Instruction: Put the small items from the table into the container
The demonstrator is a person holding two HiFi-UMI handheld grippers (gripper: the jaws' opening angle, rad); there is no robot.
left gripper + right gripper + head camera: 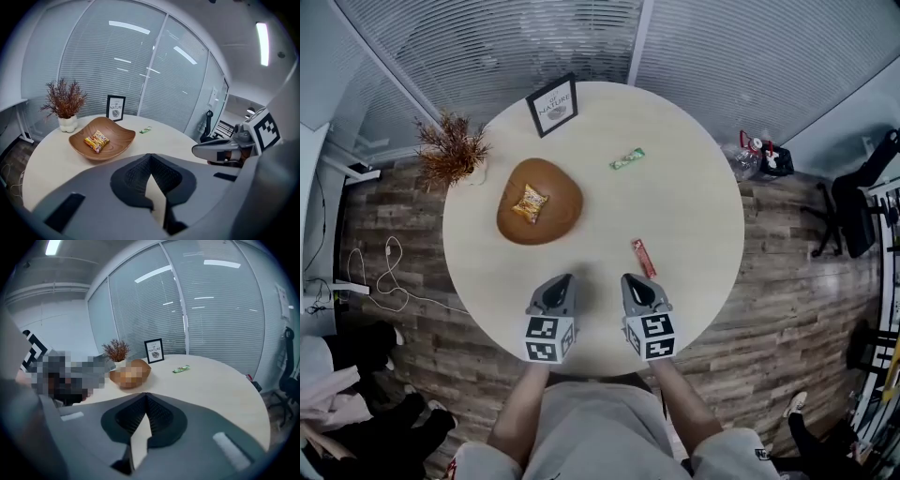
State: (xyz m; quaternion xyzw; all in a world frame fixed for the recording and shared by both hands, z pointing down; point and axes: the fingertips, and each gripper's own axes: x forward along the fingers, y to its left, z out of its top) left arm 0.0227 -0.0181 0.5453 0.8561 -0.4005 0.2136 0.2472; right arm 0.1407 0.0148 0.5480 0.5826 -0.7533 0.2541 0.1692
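A brown wooden bowl [563, 210] sits left of centre on the round table [694, 206], with a yellow snack packet [530, 202] inside it. A green packet [627, 158] lies on the far side of the table. A red bar [644, 258] lies just beyond my right gripper [630, 280]. Both grippers rest side by side near the front edge, and each is shut and empty. My left gripper [563, 280] points toward the bowl [119, 140]; its closed tips [150, 157] meet. In the right gripper view the tips [146, 396] touch, and the green packet [181, 369] shows ahead.
A framed picture [552, 104] stands at the table's far edge, and a dried plant in a white pot [450, 152] stands at the far left. Bottles and a black item [759, 155] sit on the floor to the right, near an office chair [858, 202]. Glass walls with blinds lie behind.
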